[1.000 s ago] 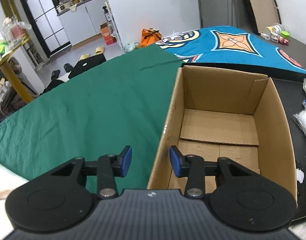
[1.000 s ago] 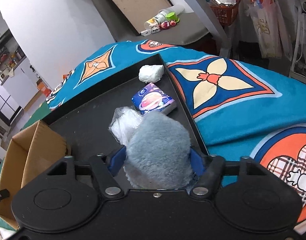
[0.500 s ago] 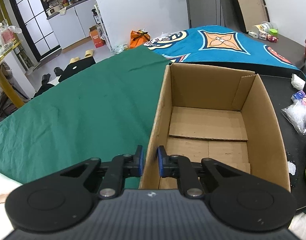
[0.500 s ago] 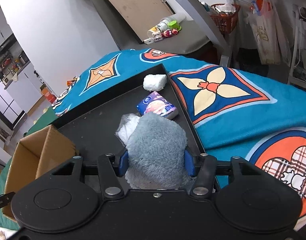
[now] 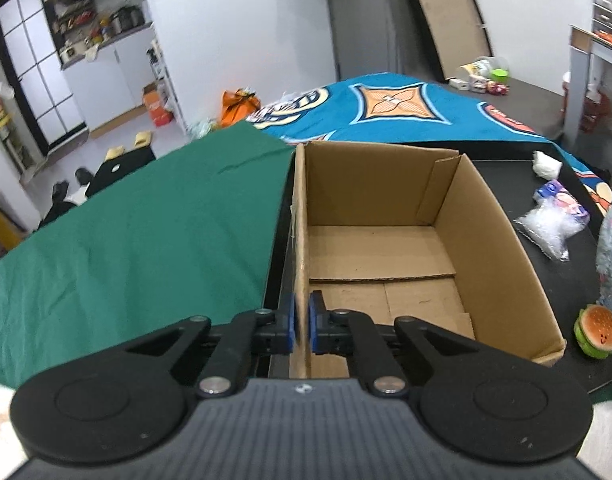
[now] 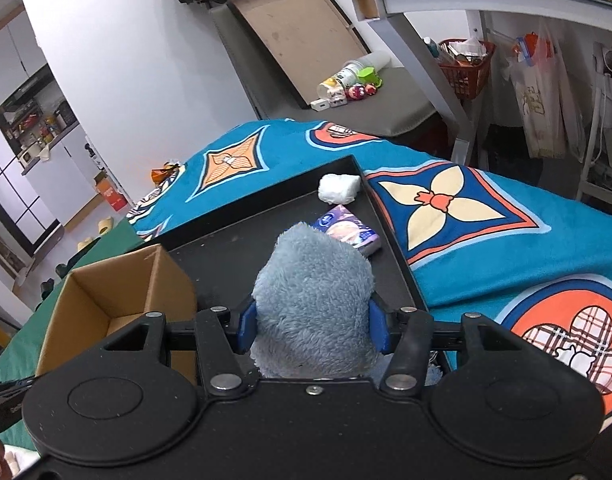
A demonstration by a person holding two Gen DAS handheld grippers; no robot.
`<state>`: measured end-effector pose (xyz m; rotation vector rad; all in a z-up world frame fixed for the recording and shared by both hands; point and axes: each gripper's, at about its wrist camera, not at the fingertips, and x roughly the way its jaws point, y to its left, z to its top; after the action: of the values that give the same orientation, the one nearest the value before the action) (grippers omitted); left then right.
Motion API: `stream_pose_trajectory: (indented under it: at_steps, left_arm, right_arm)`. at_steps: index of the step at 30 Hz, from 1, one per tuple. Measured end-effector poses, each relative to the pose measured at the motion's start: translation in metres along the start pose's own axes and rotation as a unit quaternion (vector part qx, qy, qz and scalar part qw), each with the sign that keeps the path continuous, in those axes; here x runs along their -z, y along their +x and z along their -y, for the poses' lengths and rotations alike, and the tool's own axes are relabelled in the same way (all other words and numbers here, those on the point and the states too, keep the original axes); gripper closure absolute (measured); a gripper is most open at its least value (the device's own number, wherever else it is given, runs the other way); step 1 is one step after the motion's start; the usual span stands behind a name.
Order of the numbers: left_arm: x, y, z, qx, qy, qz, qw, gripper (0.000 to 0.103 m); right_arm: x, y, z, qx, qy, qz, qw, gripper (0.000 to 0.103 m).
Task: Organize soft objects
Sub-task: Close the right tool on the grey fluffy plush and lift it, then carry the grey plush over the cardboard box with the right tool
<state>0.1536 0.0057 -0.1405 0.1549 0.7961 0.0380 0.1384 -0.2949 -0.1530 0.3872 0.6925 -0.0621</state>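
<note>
Closed since before, left tool [image 5: 301, 322] clamps box wall [image 5: 299, 240]; right tool [image 6: 312, 326] squeezes plush [image 6: 314, 280] over black tray [image 6: 226, 248].

Your open brown cardboard box [image 5: 386, 248] stands on the flat black tray [image 5: 578, 276], at its left side, with the green cloth [image 5: 138, 232] spread to the left of it. Your left gripper [image 5: 301, 322] straddles the box's near left wall. To the right of the box, on the tray, lie a clear plastic bag [image 5: 546, 226], a small printed tissue pack [image 6: 352, 232] behind it, and a white wad [image 6: 339, 188] in the far corner. A small burger-shaped toy [image 5: 596, 330] sits nearest you. The fluffy grey-blue plush [image 6: 314, 300] sits between your right gripper's [image 6: 313, 328] fingers, above the tray. The blue patterned blanket [image 6: 486, 220] lies behind and right of the tray.
</note>
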Motion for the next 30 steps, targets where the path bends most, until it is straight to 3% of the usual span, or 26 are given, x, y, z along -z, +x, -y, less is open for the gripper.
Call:
stream_pose_trajectory:
  at_steps: [6, 30]
  left_arm:
    - [0.002, -0.002, 0.000, 0.024, -0.002, -0.002, 0.9997, 0.097]
    - [0.003, 0.009, -0.018, 0.007, -0.043, -0.033, 0.9985, 0.096]
  right_arm:
    - [0.000, -0.012, -0.016, -0.008, -0.016, 0.001, 1.000, 0.051]
    - [0.001, -0.031, -0.105, -0.051, -0.096, 0.013, 0.994, 0.051]
